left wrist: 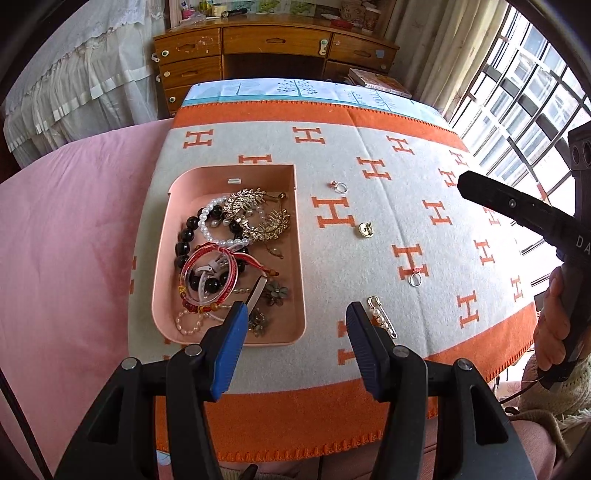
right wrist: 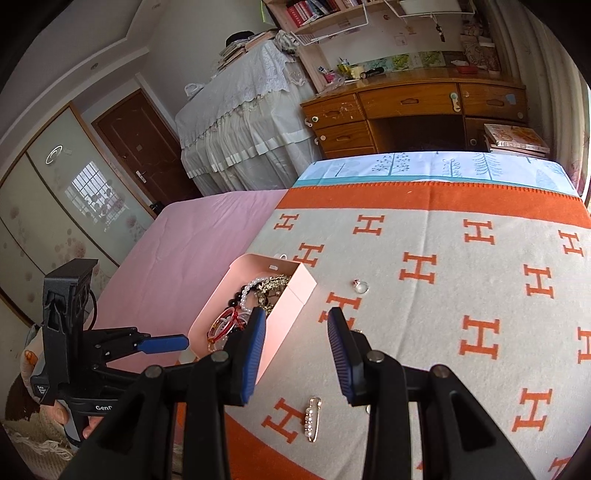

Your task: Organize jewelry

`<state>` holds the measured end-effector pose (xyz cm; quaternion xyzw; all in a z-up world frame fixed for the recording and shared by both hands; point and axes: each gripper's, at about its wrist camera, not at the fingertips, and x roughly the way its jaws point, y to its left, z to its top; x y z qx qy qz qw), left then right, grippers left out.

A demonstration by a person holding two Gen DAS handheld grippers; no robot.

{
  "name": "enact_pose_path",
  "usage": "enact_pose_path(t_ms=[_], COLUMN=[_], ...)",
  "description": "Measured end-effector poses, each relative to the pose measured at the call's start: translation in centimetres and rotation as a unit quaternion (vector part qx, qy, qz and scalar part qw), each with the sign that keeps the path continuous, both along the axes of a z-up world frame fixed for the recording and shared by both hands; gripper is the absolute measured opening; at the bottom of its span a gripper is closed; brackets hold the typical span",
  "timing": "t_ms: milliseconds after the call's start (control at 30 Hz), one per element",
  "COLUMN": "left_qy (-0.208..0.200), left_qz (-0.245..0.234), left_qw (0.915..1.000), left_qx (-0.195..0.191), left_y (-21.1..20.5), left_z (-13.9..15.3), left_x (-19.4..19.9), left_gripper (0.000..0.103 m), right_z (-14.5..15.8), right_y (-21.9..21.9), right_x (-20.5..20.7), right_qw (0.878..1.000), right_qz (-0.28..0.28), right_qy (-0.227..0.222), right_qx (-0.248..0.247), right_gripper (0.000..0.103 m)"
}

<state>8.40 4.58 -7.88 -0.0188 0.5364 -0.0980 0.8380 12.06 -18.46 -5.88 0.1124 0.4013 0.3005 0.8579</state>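
Two tools are hovering over my blanket (left wrist: 369, 155), both with jaws apart and gripping nothing: the left tool (left wrist: 293, 325) and the right tool (right wrist: 297, 332). Jewelry is filling the pink box (left wrist: 295, 206). Right of the box, a pearl pin (left wrist: 382, 315), two rings (left wrist: 340, 187) and a gold charm (left wrist: 365, 229) are lying loose.

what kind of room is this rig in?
Most likely a home bedroom: a pink-sheeted bed, a wooden desk with drawers, bookshelves above, and a barred window.
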Motion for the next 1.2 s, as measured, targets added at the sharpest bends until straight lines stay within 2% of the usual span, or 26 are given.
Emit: enact_pose_path(t_ms=[300, 533, 900, 1200], left_qy=[0.001, 0.024, 0.020, 0.019], left_qz=[-0.024, -0.047, -0.050, -0.034], left_qw=[0.9997, 0.9985, 0.9979, 0.9988], left_qx=[0.006, 0.012, 0.037, 0.029], left_y=[-3.8, -6.9, -9.1, -8.4], left_z=[0.2, -1.5, -1.7, -1.5], left_x=[0.9, 1.1, 2.8, 4.2], left_gripper=[0.053, 0.053, 0.053, 0.053], right_z=[-1.7, -4.0, -8.9, -10.7], right_y=[-2.7, -4.2, -3.2, -1.2], right_x=[0.2, 0.2, -1.7, -2.0], right_qw=[1.000, 0.999, 0.995, 0.992], right_qz=[-0.023, -0.032, 0.014, 0.043], right_qy=[0.005, 0.013, 0.047, 0.059], right_qx=[-0.011, -0.033, -0.083, -0.105], right_gripper=[0.035, 0.035, 0.035, 0.035])
